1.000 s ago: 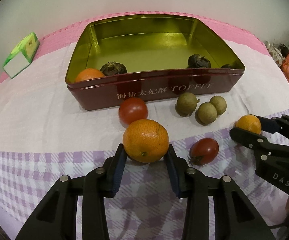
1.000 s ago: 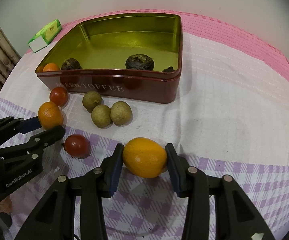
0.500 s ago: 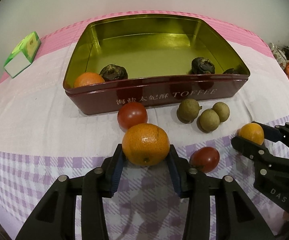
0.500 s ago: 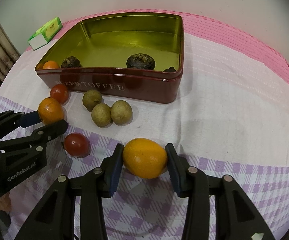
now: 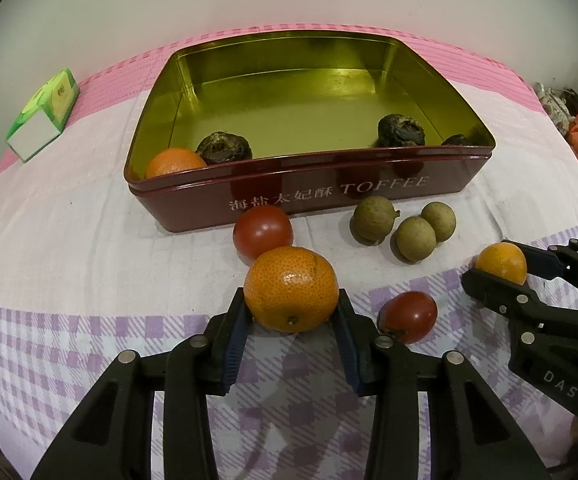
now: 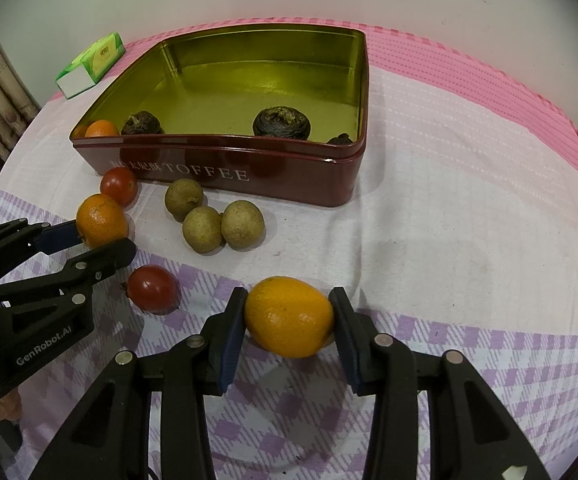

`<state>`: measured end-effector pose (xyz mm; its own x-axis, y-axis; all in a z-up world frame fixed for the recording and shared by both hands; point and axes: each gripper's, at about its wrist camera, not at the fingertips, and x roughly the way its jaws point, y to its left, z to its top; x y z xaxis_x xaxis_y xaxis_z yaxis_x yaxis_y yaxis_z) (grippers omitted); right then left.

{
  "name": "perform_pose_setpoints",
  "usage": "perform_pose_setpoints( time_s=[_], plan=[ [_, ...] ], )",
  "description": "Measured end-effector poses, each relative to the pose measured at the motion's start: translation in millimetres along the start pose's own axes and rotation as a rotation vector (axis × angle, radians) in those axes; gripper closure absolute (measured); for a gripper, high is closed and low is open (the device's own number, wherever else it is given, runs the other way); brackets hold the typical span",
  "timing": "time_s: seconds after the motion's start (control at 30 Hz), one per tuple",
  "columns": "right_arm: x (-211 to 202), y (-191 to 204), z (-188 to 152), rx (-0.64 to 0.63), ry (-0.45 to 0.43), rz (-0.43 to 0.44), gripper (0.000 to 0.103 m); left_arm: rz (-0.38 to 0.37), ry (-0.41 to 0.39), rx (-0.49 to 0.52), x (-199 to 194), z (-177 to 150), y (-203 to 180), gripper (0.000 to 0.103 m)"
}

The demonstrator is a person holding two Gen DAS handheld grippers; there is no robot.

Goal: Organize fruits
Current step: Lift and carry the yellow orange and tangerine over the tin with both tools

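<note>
On the table (image 5: pixel 69 248), left view: the tin (image 5: pixel 309 196) has slid up the frame since a second ago, so the lift has likely begun. Left gripper (image 5: pixel 291 320) fingers clamp the mandarin (image 5: pixel 291 289) between them. Right view: right gripper (image 6: pixel 289 322) fingers pinch the orange (image 6: pixel 289 316); contact underneath is unclear.

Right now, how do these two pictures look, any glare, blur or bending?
Left wrist view: sharp, fisheye bows the tin, glare on its gold floor, dark corners. Right wrist view: also sharp, soft shadow under the orange, tablecloth edges curved.
</note>
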<state>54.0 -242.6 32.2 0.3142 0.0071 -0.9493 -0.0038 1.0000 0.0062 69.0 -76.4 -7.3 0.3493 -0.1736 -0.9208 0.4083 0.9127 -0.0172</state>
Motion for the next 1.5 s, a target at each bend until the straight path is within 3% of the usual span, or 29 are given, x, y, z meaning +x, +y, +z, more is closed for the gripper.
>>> perform_pose_setpoints(
  time_s=[0.37,0.63,0.97,1.23,1.5],
  plan=[
    [-12,2,0,0.0,-0.015,0.02,0.064,-0.026,-0.031,0.011,-14,1,-2,0.062],
    [-39,7,10,-0.012,-0.084,0.049,0.064,-0.053,-0.069,0.016,-35,8,3,0.062],
    [-55,5,42,-0.022,-0.142,0.039,0.064,-0.036,-0.15,-0.007,-54,47,24,0.062],
    [-42,4,74,-0.015,-0.146,0.037,0.064,0.009,-0.159,-0.034,-41,84,51,0.062],
    [-26,1,87,-0.009,-0.124,0.046,0.064,0.012,-0.121,-0.051,-17,91,57,0.062]
  ],
)
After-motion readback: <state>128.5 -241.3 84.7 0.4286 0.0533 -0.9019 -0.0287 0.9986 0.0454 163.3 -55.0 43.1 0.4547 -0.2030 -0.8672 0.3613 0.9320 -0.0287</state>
